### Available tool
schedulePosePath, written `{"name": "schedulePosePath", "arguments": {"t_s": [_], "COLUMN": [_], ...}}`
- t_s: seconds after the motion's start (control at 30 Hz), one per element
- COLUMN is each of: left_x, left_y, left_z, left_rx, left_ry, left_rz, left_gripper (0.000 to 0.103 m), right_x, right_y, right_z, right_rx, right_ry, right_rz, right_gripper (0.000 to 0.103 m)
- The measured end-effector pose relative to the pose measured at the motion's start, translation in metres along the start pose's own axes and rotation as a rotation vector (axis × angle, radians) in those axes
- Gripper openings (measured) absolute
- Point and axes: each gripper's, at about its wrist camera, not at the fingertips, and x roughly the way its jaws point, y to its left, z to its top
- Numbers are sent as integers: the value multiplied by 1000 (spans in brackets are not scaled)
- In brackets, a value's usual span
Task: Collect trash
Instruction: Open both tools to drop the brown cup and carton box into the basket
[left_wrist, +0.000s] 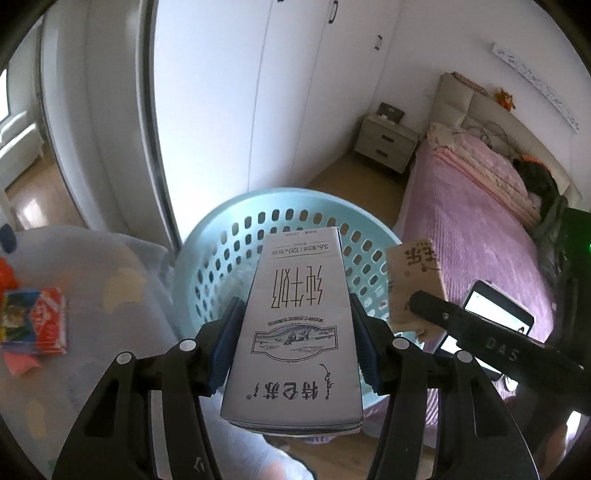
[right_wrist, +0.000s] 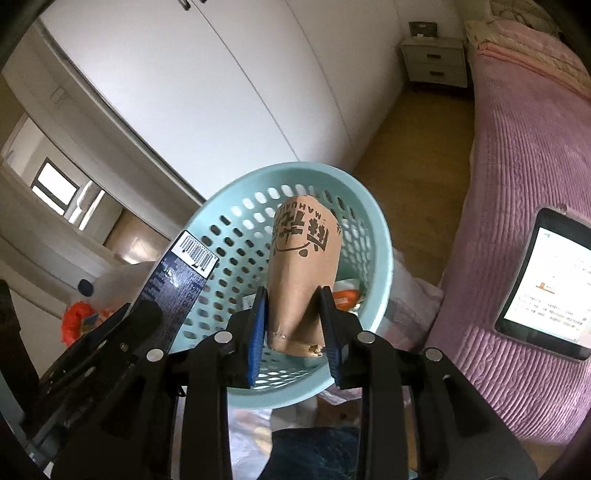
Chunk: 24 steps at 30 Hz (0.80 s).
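My left gripper (left_wrist: 295, 302) is shut on a white milk carton (left_wrist: 295, 332), which juts out over a pale blue perforated basket (left_wrist: 221, 236). In the right wrist view the carton's dark side with a barcode (right_wrist: 177, 280) shows at the left. My right gripper (right_wrist: 291, 295) is shut on a crushed brown paper cup (right_wrist: 303, 251), its blue pads (right_wrist: 258, 321) against the cup's lower end, above the basket (right_wrist: 380, 236). The same cup (left_wrist: 410, 273) appears just right of the carton in the left wrist view. An orange wrapper (right_wrist: 345, 297) lies inside the basket.
A bed with a pink cover (left_wrist: 480, 229) stands to the right, with a lit tablet (right_wrist: 546, 280) on it. A nightstand (left_wrist: 384, 142) and white wardrobe doors (left_wrist: 295, 92) are behind. Red packets (left_wrist: 37, 321) lie on a patterned cloth at the left.
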Motion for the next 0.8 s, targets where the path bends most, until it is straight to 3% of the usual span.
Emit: {"name": "schedulePosePath", "arguments": {"t_s": [0.13, 0.2, 0.53, 0.8], "left_x": [9, 6, -33, -88], "left_y": [7, 11, 29, 54], "left_z": [-1, -3, -7, -24], "left_rx": [-25, -27, -60, -137], "left_ry": [19, 12, -59, -135], "left_rz": [2, 10, 23, 52], "left_gripper": [67, 67, 67, 67], "right_x": [6, 9, 7, -20], "right_y": [1, 1, 13, 56], "right_z": [0, 0, -5, -16], "right_rx": [-1, 0, -22, -103], "right_ry": [10, 19, 20, -14], "right_rz": [6, 19, 39, 107], "right_gripper": [33, 44, 45, 45]}}
